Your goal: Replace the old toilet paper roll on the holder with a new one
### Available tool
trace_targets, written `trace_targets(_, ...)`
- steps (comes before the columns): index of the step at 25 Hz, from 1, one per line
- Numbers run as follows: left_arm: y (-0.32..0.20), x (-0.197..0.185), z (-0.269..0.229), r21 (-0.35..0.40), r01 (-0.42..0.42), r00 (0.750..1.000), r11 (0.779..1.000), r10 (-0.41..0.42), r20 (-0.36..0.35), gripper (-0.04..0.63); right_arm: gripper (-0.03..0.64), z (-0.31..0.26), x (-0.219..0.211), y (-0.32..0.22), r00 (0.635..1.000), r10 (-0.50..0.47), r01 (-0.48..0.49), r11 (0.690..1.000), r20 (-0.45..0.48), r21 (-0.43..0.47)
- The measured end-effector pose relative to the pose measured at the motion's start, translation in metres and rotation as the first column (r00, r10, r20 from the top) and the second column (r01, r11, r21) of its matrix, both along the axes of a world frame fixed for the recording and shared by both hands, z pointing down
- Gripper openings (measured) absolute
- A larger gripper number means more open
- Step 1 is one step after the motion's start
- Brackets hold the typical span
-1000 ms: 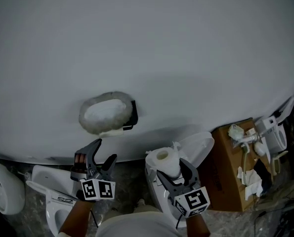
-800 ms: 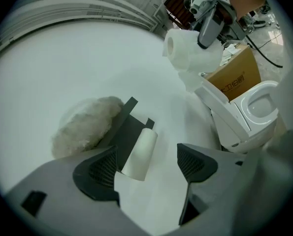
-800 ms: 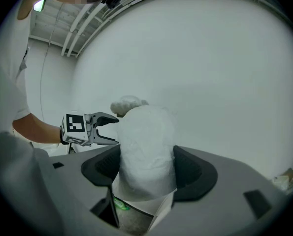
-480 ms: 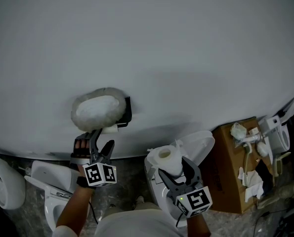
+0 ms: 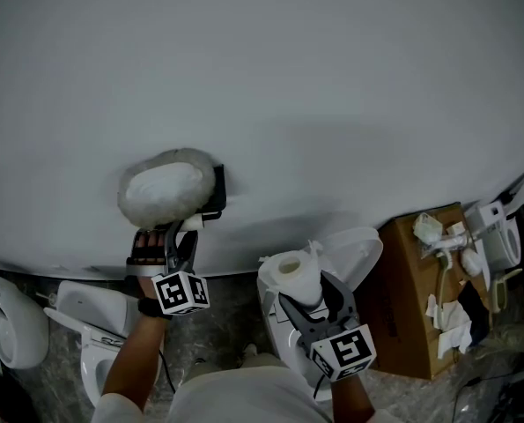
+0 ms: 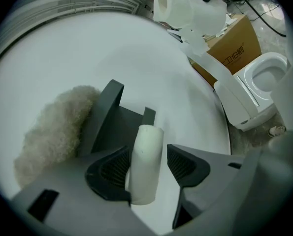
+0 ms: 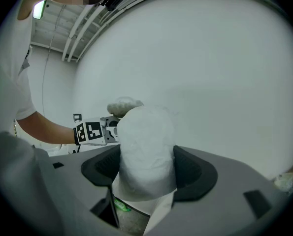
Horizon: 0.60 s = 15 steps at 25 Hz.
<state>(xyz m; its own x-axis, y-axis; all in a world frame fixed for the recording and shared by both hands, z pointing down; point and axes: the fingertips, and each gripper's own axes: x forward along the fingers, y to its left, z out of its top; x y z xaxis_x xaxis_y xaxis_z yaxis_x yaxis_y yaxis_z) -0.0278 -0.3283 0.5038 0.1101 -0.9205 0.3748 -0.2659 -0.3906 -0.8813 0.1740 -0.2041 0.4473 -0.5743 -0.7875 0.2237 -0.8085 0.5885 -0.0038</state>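
Note:
The holder [image 5: 214, 192] is a dark bracket on the white wall under a fuzzy white cover [image 5: 163, 186]. On it sits the old roll [image 6: 145, 161], a bare white tube. My left gripper [image 5: 177, 236] reaches up to it, and its jaws are closing with the tube between them [image 6: 146, 167]. The left pad touches the tube and a gap shows at the right pad. My right gripper [image 5: 311, 294] is lower and to the right, shut on the new toilet paper roll [image 5: 293, 277]. That full white roll [image 7: 146, 149] stands upright between its pads.
A cardboard box [image 5: 409, 300] with paper scraps and fittings stands at the right. White toilets sit on the floor: one below my left arm [image 5: 92, 322], one under the right gripper [image 5: 354, 252], and one at the far right [image 5: 499, 236].
My left gripper has moved up and in to the holder and its jaws have narrowed around the old tube. The right gripper with the new roll has barely shifted.

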Motion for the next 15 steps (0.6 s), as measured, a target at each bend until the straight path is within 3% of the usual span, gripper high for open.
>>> trace_targets(4, 0.000, 0.000, -0.002, -0.025, 0.001, 1.000, 1.000, -0.001, -0.008, 0.210, 0.316, -0.001, 0.004, -0.003, 1.000, -0.013, 0.013, 1.000, 0.007, 0.008)
trace_targets(15, 0.000, 0.025, -0.007, -0.033, -0.066, 0.998, 0.997, 0.067, 0.018, 0.197, 0.316, 0.004, 0.020, -0.001, 1.000, 0.001, -0.001, 1.000, 0.031, 0.006)
